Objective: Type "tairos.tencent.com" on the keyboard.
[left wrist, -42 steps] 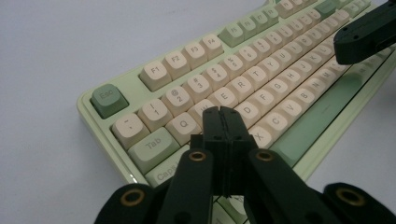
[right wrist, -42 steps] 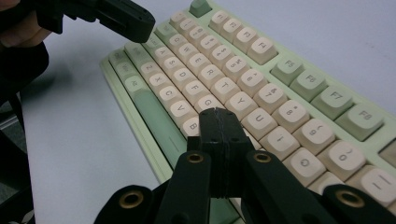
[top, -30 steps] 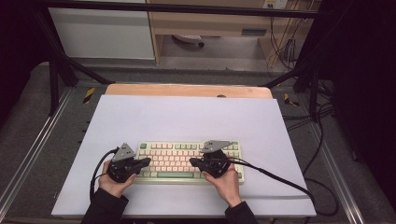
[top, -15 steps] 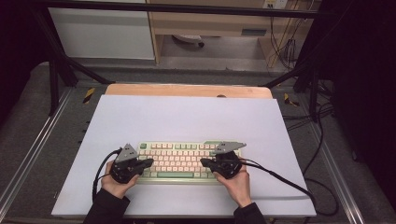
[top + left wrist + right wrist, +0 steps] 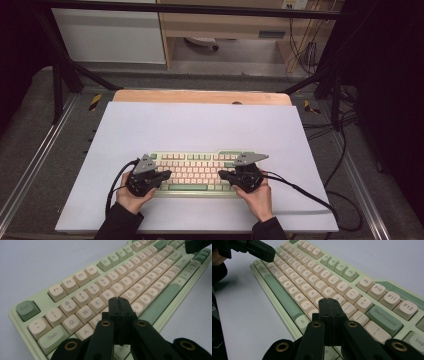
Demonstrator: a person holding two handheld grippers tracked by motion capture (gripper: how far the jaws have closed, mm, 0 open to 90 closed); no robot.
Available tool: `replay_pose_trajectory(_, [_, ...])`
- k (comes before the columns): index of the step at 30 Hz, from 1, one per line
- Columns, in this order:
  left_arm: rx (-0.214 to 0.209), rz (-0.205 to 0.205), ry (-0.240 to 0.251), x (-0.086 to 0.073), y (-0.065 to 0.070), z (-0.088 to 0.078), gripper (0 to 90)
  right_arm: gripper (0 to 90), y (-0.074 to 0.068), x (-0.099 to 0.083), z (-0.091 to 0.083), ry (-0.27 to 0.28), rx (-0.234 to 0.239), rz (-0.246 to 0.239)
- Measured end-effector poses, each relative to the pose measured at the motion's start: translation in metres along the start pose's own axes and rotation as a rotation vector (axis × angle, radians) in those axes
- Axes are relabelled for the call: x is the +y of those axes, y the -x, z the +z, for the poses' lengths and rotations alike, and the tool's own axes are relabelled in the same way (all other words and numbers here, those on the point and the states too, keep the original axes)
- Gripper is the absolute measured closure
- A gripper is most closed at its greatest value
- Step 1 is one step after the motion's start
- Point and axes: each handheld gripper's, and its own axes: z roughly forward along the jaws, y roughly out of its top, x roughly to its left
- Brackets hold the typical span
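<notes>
High view: two tongs over a keyboard (image 5: 196,172).
Left tongs (image 5: 167,174) and right tongs (image 5: 221,174) are clenched tight, holding nothing, above its keys.

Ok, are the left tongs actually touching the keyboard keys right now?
Cannot tell. In the left gripper view the shut left tongs sit over the keyboard near the F key, but their tips hide any contact or gap.

you're in a lab/recording rig: black frame bars (image 5: 65,75) round a white worktop (image 5: 200,125) on metal rails (image 5: 30,170), loose cables (image 5: 345,150) at the side, dark surround, cabinet (image 5: 110,35) behind.
</notes>
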Motion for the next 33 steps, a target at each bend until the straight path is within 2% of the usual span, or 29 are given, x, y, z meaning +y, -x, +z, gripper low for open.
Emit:
replay_pose_trajectory(10, [-0.022,0.019,-0.025,0.0,0.008,0.011,90.0,90.0,0.0,-0.001,0.0,-0.003,0.0,0.001])
replay_pose_trajectory(33, [-0.03,0.03,-0.05,-0.003,0.01,0.019,90.0,90.0,0.001,-0.001,-0.001,0.002,0.0,0.003])
